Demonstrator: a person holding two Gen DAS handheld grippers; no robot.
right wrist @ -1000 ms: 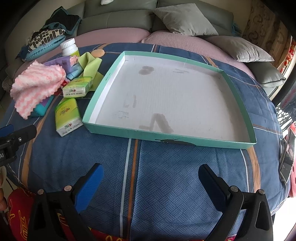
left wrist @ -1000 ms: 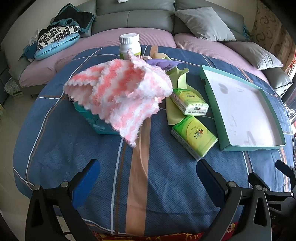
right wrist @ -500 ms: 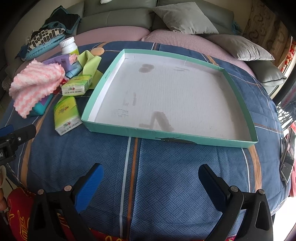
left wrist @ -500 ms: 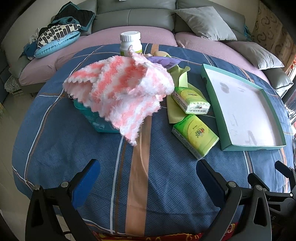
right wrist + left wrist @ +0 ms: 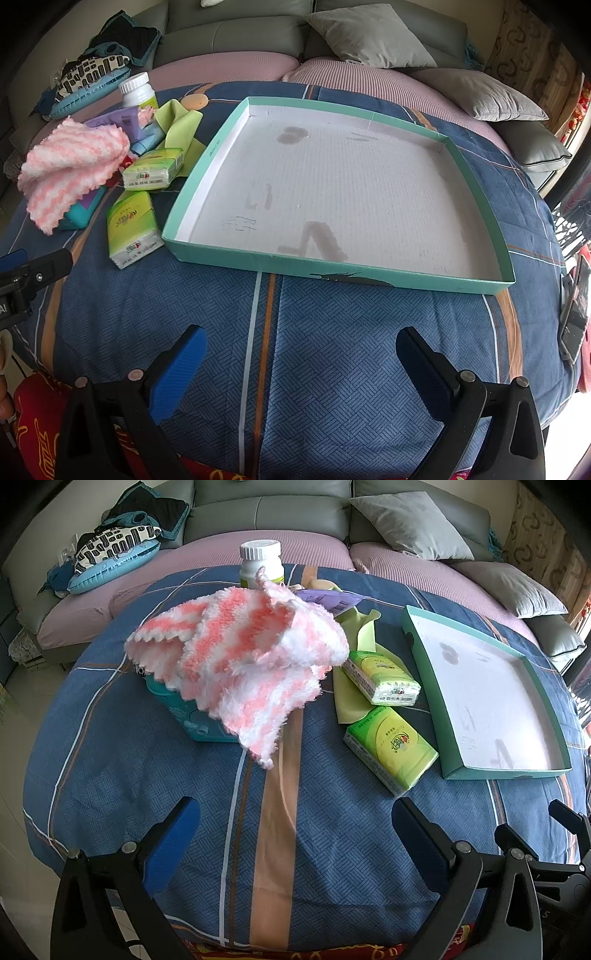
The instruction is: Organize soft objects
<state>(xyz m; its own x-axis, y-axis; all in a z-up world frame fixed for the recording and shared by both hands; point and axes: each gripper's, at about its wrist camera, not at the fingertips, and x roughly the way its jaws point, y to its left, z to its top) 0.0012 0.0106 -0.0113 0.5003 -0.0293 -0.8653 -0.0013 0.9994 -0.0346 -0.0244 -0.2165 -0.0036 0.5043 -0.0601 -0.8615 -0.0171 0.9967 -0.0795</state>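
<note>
Fluffy pink-white towel [image 5: 240, 664] crumpled over a teal box [image 5: 195, 720], left on the quilted blue bench cover [image 5: 295, 812]. Two glossy green tissue packs [image 5: 391, 747] beside it, touching yellow-green cloth [image 5: 354, 657]. Shallow teal tray [image 5: 476, 192] right, empty white floor. Left gripper [image 5: 295, 834] and right gripper [image 5: 301, 362] both spread apart, holding nothing, over bare cover.
</note>
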